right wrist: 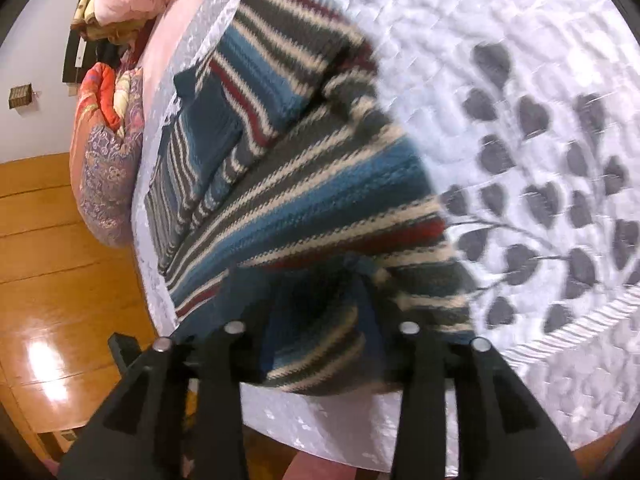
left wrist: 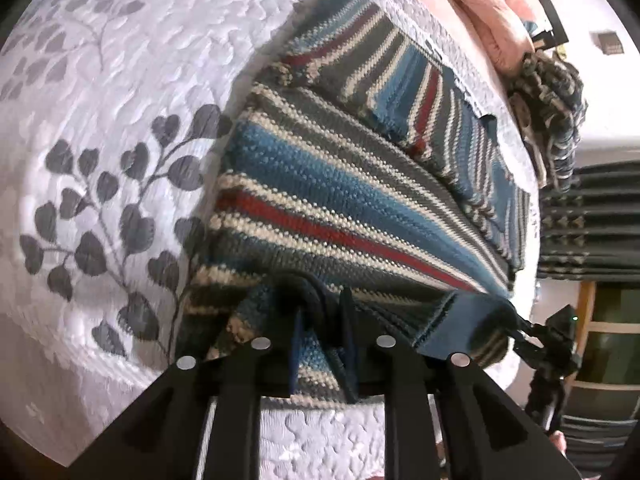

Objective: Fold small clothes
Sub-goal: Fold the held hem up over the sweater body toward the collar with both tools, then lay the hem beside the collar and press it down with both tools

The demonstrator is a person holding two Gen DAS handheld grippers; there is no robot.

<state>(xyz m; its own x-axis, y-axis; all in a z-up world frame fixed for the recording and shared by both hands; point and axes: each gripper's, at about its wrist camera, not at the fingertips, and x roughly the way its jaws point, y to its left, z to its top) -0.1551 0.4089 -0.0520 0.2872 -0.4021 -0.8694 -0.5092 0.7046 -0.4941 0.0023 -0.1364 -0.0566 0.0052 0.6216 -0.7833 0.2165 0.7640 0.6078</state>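
My left gripper [left wrist: 322,344] is clamped on the near hem of the striped sweater [left wrist: 340,184], knit bunched between its dark fingers [left wrist: 298,344]. From that pinch the sweater runs away from me across the white quilt [left wrist: 100,80], whose grey leaf print [left wrist: 108,216] lies to the sweater's left. A folded sleeve lies over the sweater's far half. Beyond the sweater's far edge sit pink bedding [left wrist: 488,8] and a dark knitted garment [left wrist: 556,92]. At the sweater's near right corner, my other tool shows as a dark shape.

My right gripper [right wrist: 320,320] pinches the same hem on the striped sweater [right wrist: 304,184], fabric gathered between its jaws. Left of the sweater, past the quilt edge, are a wooden floor [right wrist: 52,248] and a patterned rolled blanket [right wrist: 106,152]. Right of the sweater the white quilt [right wrist: 500,20] shows its leaf print [right wrist: 552,200].
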